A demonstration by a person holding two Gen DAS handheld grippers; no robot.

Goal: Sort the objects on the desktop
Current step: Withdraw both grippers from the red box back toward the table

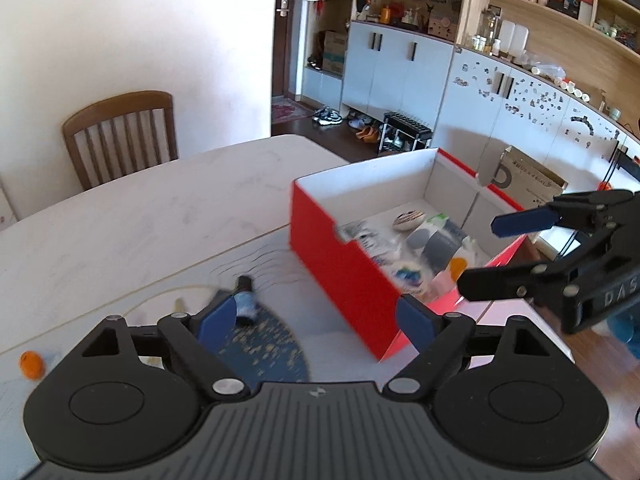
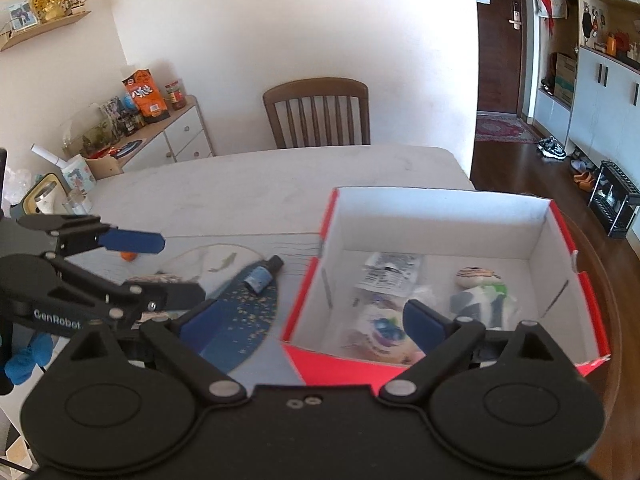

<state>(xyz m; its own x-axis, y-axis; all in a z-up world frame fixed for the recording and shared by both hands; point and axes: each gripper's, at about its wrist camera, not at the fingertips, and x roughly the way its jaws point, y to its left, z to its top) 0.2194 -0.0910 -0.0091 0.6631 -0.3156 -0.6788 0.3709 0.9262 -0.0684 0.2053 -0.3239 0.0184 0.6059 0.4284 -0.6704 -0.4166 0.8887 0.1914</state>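
Note:
A red box with white inside [image 1: 340, 264] [image 2: 440, 208] stands on the table and holds several packets and a small round striped thing [image 2: 474, 274]. A small blue bottle with a black cap [image 1: 245, 300] [image 2: 262, 274] lies on a dark blue fan-shaped mat [image 1: 264, 344] [image 2: 244, 316] left of the box. A small orange thing [image 1: 31, 364] [image 2: 129, 256] lies further left. My left gripper [image 1: 316, 324] is open and empty above the mat, by the box's near corner. My right gripper [image 2: 312, 324] is open and empty over the box's near wall; it also shows in the left wrist view [image 1: 480, 256].
A wooden chair [image 2: 316, 112] stands at the table's far side. A sideboard with snacks and jars [image 2: 152, 120] is at the left, cabinets and shelves [image 1: 500, 80] at the right. A pale round mat [image 2: 208, 260] lies beside the blue mat.

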